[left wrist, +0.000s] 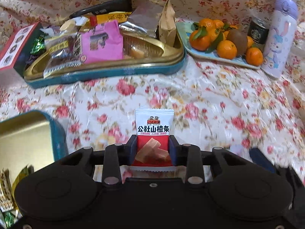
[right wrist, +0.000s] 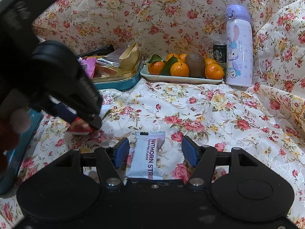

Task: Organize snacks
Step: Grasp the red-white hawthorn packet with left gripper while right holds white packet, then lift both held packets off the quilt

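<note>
Left wrist view: the left tool [left wrist: 153, 148] is clenched on a red-white packet [left wrist: 153, 133], with a tin [left wrist: 106, 74] of snacks ahead. Right wrist view: the right tool [right wrist: 155, 150] is released, a white packet [right wrist: 145, 154] lying on the tabletop [right wrist: 209, 110] between its fingers.

Both fisheye views sit low and close over the flowered surface [right wrist: 209, 110], each looking forward past its own tool. Both share the fruit tray [left wrist: 192, 47] [right wrist: 181, 79] and purple bottle [left wrist: 280, 38] [right wrist: 239, 45] at upper right; the right view catches the left tool [right wrist: 83, 122] at its left edge
</note>
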{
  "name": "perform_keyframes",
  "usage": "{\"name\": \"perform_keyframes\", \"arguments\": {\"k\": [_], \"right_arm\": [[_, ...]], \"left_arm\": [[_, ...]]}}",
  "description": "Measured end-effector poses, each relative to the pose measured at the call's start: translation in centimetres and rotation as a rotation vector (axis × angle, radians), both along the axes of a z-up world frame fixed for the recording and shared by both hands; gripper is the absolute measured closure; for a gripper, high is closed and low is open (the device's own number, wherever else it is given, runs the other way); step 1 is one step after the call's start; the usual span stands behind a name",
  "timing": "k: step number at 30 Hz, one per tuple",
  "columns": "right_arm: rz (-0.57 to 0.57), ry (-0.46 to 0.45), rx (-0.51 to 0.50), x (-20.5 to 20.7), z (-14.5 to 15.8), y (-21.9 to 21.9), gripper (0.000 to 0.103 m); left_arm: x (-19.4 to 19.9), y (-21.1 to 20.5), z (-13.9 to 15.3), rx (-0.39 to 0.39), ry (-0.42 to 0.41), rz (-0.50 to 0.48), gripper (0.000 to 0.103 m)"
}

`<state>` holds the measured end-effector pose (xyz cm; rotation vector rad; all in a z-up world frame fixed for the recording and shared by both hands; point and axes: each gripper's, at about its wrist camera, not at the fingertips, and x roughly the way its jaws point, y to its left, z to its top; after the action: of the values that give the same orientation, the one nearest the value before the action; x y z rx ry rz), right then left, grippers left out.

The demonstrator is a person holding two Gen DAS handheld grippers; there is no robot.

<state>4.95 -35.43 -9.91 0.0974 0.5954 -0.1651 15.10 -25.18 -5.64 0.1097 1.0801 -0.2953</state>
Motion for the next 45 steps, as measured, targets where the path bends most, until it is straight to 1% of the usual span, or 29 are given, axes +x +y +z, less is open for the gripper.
{"name": "perform_keyframes", "arguments": {"k": [10, 14, 16, 22, 27, 35, 38, 43, 45], "right_arm": [[-0.001, 0.002, -0.006, 0.0, 0.0, 0.1, 0.037], [-0.001, 0.001, -0.005, 0.0, 0.0, 0.1, 0.037], [-0.001, 0.002, -0.007, 0.0, 0.0, 0.1, 0.037], [-0.002, 0.004, -0.012, 0.1, 0.0, 0.2, 0.037], [-0.001, 0.006, -0.017, 0.1, 0.0, 0.2, 0.037], [0.004, 0.016, -0.040, 0.2, 0.1, 0.4, 0.037], [0.003, 0.024, -0.067, 0.3, 0.1, 0.6, 0.039], [-0.027, 0.036, -0.107, 0.1, 0.3, 1.2, 0.039], [-0.049, 0.041, -0.100, -0.2, 0.3, 1.4, 0.039]], "left_arm": [[-4.2, 2.3, 0.0, 0.013, 0.006, -0.020, 0.060], [-5.5, 2.7, -0.1, 0.015, -0.008, -0.032, 0.059], [-5.8, 2.7, -0.2, 0.020, -0.024, -0.042, 0.057], [-5.9, 2.3, -0.4, 0.044, -0.049, -0.062, 0.055], [-5.6, 2.6, -0.4, 0.033, -0.038, -0.074, 0.055], [-5.9, 2.6, -0.4, 0.031, -0.053, -0.068, 0.055], [-5.8, 2.6, -0.4, 0.029, -0.051, -0.070, 0.055], [-5.9, 2.7, -0.3, 0.030, -0.054, -0.075, 0.055], [-5.9, 2.7, -0.3, 0.029, -0.058, -0.077, 0.055]]}}
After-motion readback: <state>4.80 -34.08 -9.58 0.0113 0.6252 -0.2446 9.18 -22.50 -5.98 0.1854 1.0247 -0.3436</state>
